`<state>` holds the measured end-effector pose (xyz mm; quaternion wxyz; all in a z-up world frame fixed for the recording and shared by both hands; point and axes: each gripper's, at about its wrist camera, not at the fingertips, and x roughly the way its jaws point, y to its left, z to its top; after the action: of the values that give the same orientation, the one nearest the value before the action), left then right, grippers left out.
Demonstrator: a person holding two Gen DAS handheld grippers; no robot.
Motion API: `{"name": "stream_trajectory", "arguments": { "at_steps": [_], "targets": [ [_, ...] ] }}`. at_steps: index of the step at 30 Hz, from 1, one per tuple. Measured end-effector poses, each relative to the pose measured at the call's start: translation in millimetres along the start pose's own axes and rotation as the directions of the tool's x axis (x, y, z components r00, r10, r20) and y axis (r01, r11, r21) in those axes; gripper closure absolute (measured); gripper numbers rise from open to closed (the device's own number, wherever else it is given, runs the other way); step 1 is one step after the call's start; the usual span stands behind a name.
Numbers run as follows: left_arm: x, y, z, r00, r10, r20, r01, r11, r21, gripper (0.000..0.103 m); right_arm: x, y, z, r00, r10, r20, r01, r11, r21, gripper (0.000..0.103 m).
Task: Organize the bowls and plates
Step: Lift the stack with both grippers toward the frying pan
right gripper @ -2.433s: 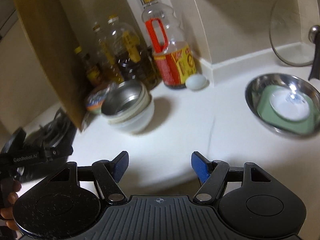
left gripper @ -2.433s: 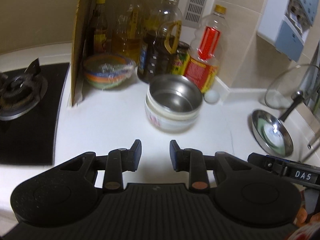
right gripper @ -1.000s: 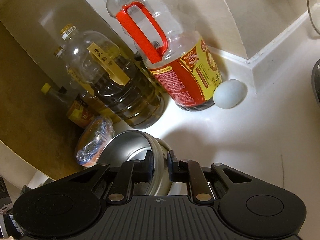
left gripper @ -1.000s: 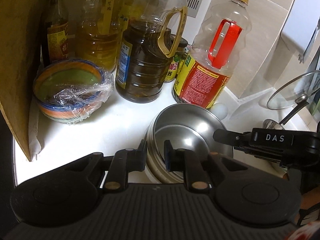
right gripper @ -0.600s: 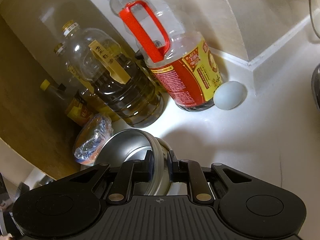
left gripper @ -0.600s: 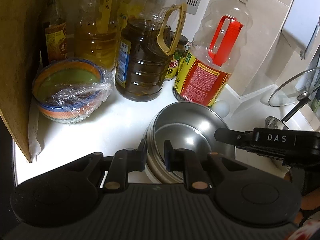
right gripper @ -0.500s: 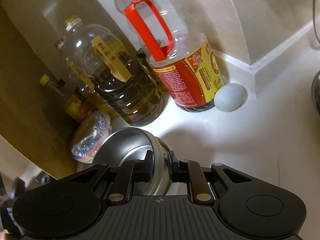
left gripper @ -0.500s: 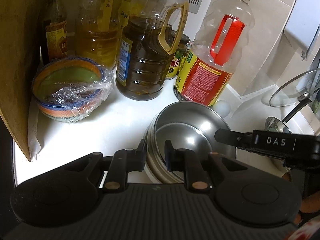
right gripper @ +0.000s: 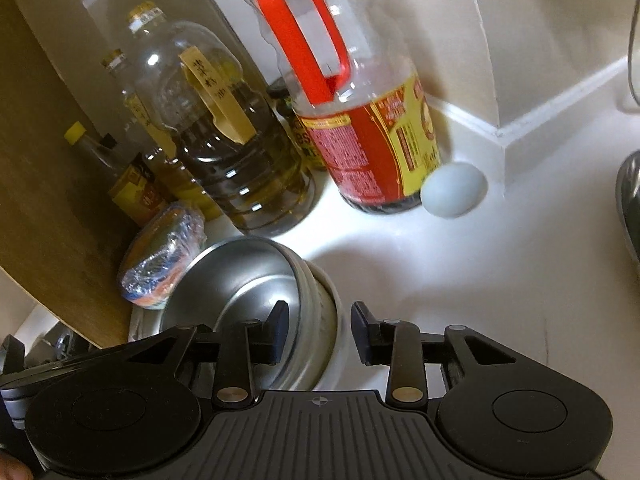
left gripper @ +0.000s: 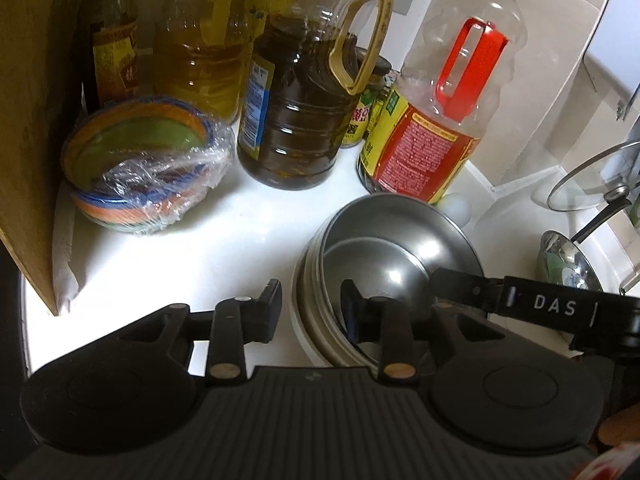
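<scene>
We had the stack of bowls (left gripper: 384, 248) on the white counter (left gripper: 224, 256), just in front of the oil bottles: a steel bowl (right gripper: 248, 276) nested on top of pale ones. Our left gripper (left gripper: 310, 312) straddled the near left rim of the stack, one finger outside the wall and the other inside the steel bowl; its jaws were opening, the pads standing clear of the rim. Our right gripper (right gripper: 319, 330) straddled the right rim in the same way, its jaws also opening, with the rim between them but no longer pinched. Far left of the stack sat a striped bowl (left gripper: 148, 168) under cling film, beside a wooden board (left gripper: 36, 128). Behind stood a dark oil bottle (left gripper: 296, 120) and a red-handled bottle (left gripper: 436, 136), with an egg (right gripper: 454, 190) touching the latter's base. A pan (left gripper: 568, 260) lay far right.
</scene>
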<state>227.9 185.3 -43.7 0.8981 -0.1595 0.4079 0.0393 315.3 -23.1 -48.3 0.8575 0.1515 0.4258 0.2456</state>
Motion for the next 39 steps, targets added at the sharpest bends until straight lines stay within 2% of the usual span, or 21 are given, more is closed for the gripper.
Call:
{"name": "stream_trajectory", "arguments": {
  "at_steps": [7,21,39],
  "targets": [
    [5,1,-1,1.0,-0.023,-0.014,0.023,1.0,-0.003,0.076,5,-2,-4,1.0,0.005,0.001,-0.005,1.0,0.03,0.068],
    [7,-12,1,0.999,-0.037,-0.03,0.039,0.998,0.058,0.076,-2,-8,-7,0.999,-0.051,-0.007,0.051,0.996,0.07,0.072],
    [35,-123,-10,0.976,-0.179,-0.127,0.202,0.959,0.201,0.077,-81,-99,-13,0.977,-0.211,0.03,0.2,0.958,0.203,0.072]
  ]
}}
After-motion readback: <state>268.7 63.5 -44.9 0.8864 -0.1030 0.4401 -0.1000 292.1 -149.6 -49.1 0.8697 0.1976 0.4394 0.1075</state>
